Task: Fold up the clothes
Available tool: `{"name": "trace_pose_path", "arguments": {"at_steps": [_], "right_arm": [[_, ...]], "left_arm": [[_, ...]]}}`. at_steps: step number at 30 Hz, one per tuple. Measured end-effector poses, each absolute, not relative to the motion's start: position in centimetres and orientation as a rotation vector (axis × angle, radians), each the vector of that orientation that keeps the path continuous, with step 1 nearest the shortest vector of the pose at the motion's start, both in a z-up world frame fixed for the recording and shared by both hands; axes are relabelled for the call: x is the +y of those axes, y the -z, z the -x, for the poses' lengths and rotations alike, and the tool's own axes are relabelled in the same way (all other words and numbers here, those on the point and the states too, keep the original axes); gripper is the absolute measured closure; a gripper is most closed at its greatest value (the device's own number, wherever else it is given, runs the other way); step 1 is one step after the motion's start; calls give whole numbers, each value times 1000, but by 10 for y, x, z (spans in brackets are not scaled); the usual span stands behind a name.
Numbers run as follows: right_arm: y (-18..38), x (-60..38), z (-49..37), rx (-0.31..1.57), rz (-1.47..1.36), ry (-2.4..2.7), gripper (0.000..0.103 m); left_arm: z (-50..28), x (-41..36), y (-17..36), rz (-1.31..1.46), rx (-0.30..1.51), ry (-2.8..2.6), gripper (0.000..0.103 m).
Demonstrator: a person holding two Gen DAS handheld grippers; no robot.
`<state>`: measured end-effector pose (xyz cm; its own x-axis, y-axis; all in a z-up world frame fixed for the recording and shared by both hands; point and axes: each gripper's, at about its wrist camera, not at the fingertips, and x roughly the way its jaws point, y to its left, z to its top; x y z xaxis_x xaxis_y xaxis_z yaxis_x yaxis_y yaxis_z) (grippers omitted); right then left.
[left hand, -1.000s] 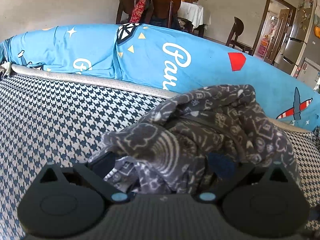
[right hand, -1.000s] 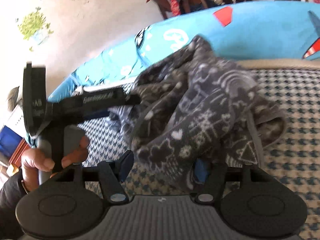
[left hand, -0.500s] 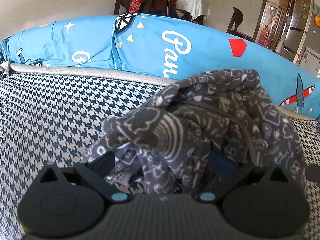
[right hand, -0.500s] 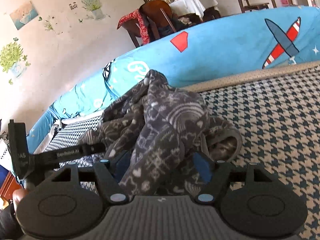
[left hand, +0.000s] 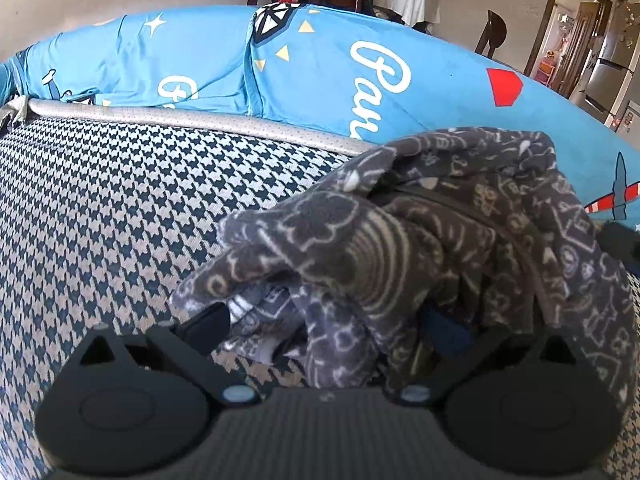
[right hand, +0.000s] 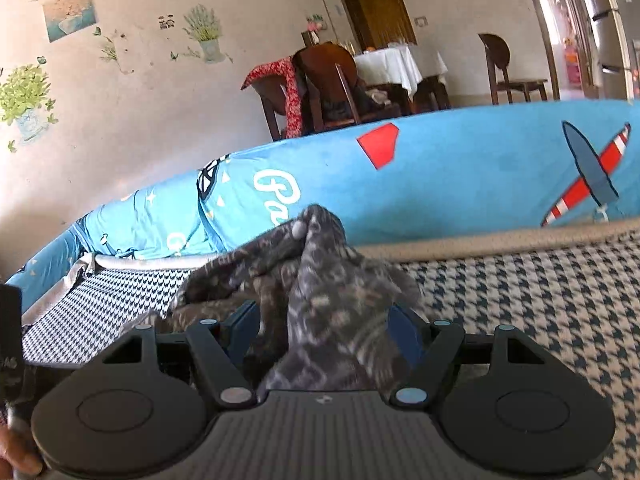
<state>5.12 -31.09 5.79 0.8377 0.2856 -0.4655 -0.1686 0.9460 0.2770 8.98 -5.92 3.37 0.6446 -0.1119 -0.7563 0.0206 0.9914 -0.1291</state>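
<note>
A grey fleece garment (left hand: 400, 240) with a pale doodle print lies crumpled in a heap on a houndstooth-patterned mattress (left hand: 120, 220). My left gripper (left hand: 326, 326) is open wide at the heap's near side, and loose folds lie between its fingers. In the right wrist view the same garment (right hand: 328, 292) rises in a peak straight ahead. My right gripper (right hand: 324, 334) has its jaws drawn partway in, shut on a thick bunch of the fleece. Part of the left tool (right hand: 10, 340) and a hand (right hand: 16, 456) show at the left edge.
A long blue printed bolster (right hand: 460, 176) runs along the mattress's far edge behind a grey piped border (left hand: 200, 118). Beyond it are wooden chairs (right hand: 320, 80), a table with a white cloth (right hand: 400, 64) and a doorway. Bare houndstooth mattress (right hand: 540, 300) spreads on both sides.
The right gripper has swung from looking down at the heap to level with the mattress, and the fleece now stands up between its fingers. The left gripper dipped slightly, with the same opening.
</note>
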Motion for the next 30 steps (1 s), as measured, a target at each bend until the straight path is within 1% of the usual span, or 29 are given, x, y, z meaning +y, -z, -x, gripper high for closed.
{"name": "trace_pose_path", "arguments": {"at_steps": [5,14,15,16,17,19,20,21,22,24,30], "right_arm": [[-53,-299,-71,526,-232,-246,31],[-36,-282,-105,584,-174,-238,33],[-33,-281,-108,591,-166,-236,40],[-31,-279,-112,598,-159,-231,52],[-29,-278,-115,606,-155,-221,56],[-26,-278,-120,610,-148,-196,74],[-25,-278,-121,609,-145,-185,80],[-23,-279,-123,608,-142,-173,88],[-22,-279,-125,606,-139,-161,91],[-23,-283,-126,584,-146,-131,92],[-44,-313,-123,463,-216,-25,94]], "left_arm": [[-93,-56,-31,130,885,73,0],[-97,-54,-23,142,909,73,0],[-97,-55,-22,139,909,73,0],[-97,-56,-21,136,909,73,0],[-97,-56,-20,134,908,76,0],[-96,-58,-19,123,895,80,0],[-96,-59,-19,116,883,81,0],[-95,-60,-20,110,877,82,0],[-95,-62,-20,104,871,83,0],[-94,-64,-22,92,857,87,0],[-91,-73,-29,76,804,117,0]]}}
